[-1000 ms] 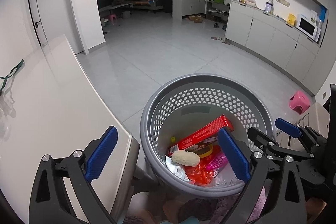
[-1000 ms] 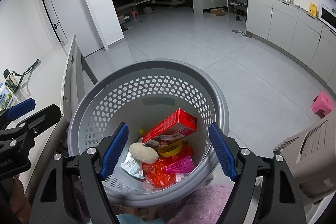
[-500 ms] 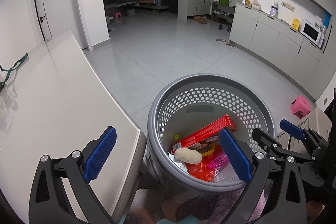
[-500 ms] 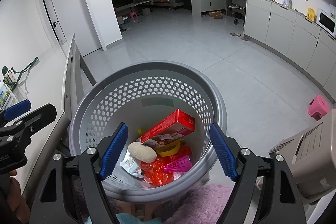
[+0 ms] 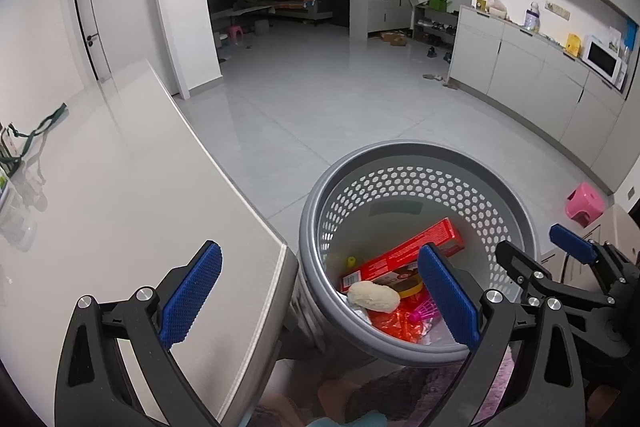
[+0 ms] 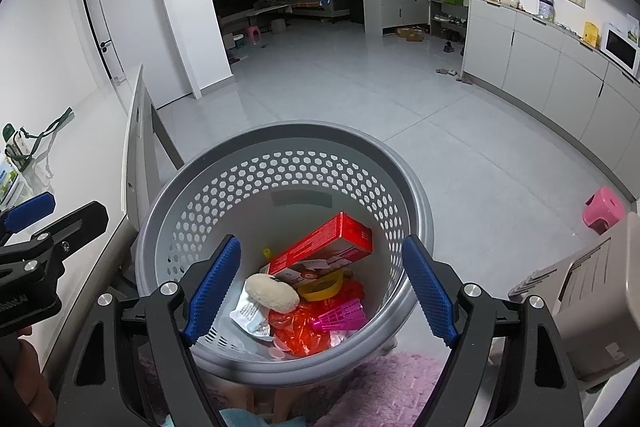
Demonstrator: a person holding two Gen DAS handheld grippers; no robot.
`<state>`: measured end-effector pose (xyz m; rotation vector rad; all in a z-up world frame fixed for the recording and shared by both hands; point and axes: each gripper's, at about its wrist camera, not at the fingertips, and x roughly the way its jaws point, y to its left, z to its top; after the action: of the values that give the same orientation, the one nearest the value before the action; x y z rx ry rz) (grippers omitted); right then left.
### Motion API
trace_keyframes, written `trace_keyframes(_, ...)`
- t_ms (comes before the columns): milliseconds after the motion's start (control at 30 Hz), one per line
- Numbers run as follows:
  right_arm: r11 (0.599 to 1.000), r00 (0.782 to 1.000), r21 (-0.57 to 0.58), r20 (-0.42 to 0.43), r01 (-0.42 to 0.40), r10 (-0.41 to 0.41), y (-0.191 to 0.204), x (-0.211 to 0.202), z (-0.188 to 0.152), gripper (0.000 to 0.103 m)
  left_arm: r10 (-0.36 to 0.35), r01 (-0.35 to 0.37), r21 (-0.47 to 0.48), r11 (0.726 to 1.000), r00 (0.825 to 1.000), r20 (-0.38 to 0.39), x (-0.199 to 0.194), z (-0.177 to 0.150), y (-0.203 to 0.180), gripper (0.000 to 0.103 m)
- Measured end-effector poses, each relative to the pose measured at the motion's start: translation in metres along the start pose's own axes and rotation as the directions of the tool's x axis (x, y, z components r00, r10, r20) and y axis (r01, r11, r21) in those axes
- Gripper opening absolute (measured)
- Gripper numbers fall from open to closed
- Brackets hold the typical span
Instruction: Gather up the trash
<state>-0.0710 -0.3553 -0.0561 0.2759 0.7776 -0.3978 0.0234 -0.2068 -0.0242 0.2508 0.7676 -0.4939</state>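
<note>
Both grippers, the left gripper (image 5: 320, 301) and right gripper (image 6: 322, 295), hang with jaws apart and empty above the grey basket (image 6: 416, 187), where a red box (image 6: 340, 237) lies.

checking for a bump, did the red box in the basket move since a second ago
No. The red box lies as before, leaning on the basket wall above the beige lump.

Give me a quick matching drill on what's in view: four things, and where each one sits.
Things:
1. red box
2. pink stool
3. microwave
4. green strap

Places:
A. on the table at the left
B. on the counter at the right
C. inside the grey basket
D. on the floor at the right

Pairs: 1-C, 2-D, 3-B, 4-A
</note>
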Motion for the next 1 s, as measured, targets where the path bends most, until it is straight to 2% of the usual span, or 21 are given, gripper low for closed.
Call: trace_keyframes(1000,1.0,1.0,-0.001,0.001,-0.002,0.002,0.0008,-0.0021,0.001,0.079,0.032,-0.032,-0.014,0.999,0.999,0.001,-0.0016,-0.0027,-0.0005,0.097)
